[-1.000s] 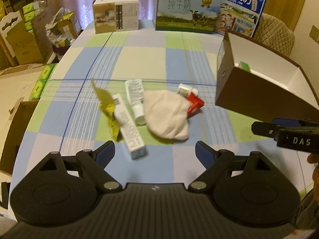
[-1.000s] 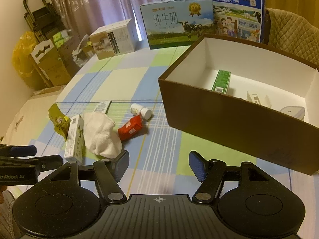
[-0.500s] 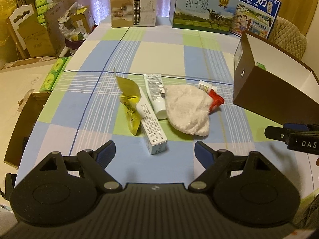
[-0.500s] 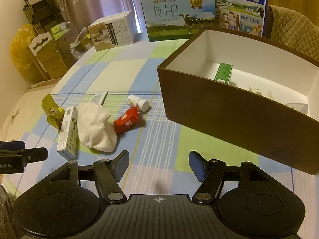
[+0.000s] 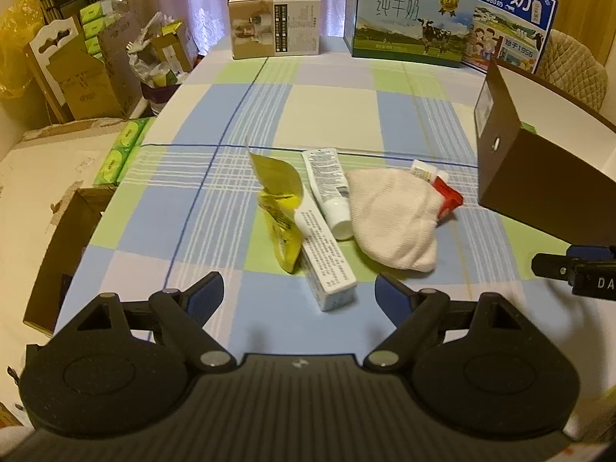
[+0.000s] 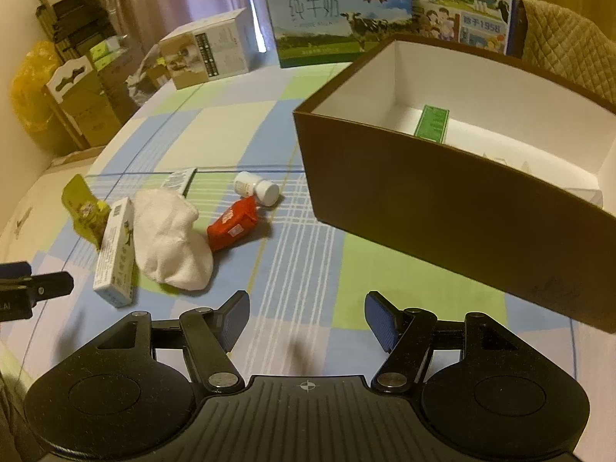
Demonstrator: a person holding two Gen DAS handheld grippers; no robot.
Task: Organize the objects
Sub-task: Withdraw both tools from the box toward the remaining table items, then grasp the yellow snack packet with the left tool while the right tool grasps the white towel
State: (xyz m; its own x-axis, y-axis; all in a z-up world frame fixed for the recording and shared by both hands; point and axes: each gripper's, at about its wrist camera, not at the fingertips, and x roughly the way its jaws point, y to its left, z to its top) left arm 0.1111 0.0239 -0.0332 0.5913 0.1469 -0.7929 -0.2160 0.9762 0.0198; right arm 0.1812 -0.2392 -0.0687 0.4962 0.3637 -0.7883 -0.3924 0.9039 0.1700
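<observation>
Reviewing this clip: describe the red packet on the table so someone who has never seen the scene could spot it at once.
Start at the big brown box on the checked tablecloth; a small pile of items lies to its left. The red packet lies between the white cloth and the box, just in front of the small white bottle. It is the only red thing there.

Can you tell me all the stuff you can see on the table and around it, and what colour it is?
white cloth: 1, white, middle of the pile on the tablecloth
long carton: 1, white, left of the cloth
yellow packet: 1, yellow, far left of the pile
tube: 1, white, behind the cloth
red packet: 1, red, right of the cloth
small bottle: 1, white, behind the red packet
big box: 1, brown outside, white inside, right side
green carton: 1, green, inside the big box
milk cases: 2, blue and green, far edge
left gripper: 1, black, blue pads, open
right gripper: 1, black, blue pads, open
</observation>
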